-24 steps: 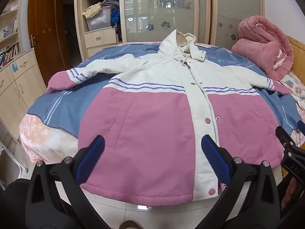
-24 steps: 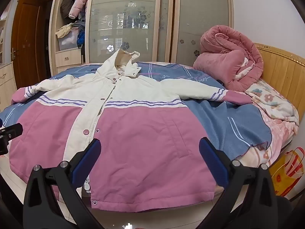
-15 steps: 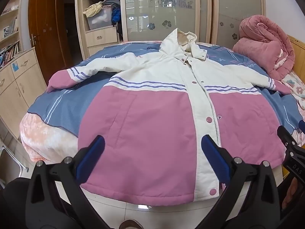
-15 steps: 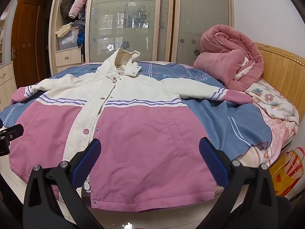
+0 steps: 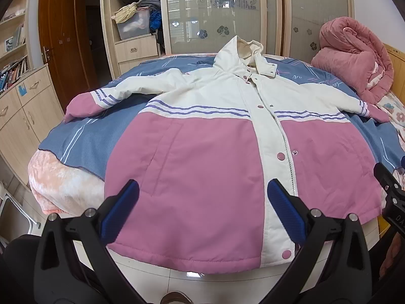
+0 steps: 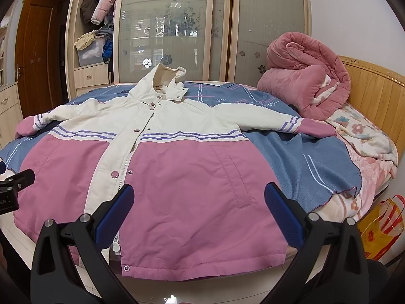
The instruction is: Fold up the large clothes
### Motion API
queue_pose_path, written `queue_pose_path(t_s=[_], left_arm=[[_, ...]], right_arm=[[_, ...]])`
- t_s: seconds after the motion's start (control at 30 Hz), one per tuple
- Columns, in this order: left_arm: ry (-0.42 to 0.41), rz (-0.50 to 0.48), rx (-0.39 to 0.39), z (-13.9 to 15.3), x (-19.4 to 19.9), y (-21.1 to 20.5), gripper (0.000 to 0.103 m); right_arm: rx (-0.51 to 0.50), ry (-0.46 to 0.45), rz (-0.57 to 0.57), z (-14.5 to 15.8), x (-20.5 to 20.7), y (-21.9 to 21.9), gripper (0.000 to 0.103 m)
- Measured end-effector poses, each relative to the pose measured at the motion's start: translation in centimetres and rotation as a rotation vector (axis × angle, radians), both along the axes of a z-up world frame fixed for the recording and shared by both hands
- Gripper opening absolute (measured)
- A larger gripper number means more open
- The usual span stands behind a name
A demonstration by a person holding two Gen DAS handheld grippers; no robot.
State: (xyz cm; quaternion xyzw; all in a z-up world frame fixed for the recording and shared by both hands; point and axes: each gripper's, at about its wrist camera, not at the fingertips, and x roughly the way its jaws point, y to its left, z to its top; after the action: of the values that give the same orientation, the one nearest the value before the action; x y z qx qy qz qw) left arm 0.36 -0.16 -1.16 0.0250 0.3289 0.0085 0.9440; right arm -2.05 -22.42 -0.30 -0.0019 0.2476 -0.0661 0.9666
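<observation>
Left wrist view, padded pink-and-cream jacket [image 5: 202, 157] flat, sleeves spread

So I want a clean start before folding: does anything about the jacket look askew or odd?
Mostly fine: the jacket lies flat, front up, sleeves spread on the blue blanket. Its hem overhangs the bed edge. The placket gapes beside the snap near the waist. Both grippers are open and hold nothing.

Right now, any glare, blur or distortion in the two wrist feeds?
Left wrist: sharp, evenly lit, strong fisheye bowing of the wardrobe, dark corners, small glare spot on the floor tiles. Right wrist: also sharp, same bowing, window reflections in the wardrobe glass, floor glint at the bottom edge.
</observation>
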Motion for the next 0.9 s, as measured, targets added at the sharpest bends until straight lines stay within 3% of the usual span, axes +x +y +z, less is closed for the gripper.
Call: queue_pose_path(t_s=[0.9], left_arm=[[0.0, -0.003, 0.011, -0.12, -0.15, 0.12, 0.101]], right_arm=[[0.005, -0.002, 0.0, -0.12, 0.16, 0.03, 0.102]])
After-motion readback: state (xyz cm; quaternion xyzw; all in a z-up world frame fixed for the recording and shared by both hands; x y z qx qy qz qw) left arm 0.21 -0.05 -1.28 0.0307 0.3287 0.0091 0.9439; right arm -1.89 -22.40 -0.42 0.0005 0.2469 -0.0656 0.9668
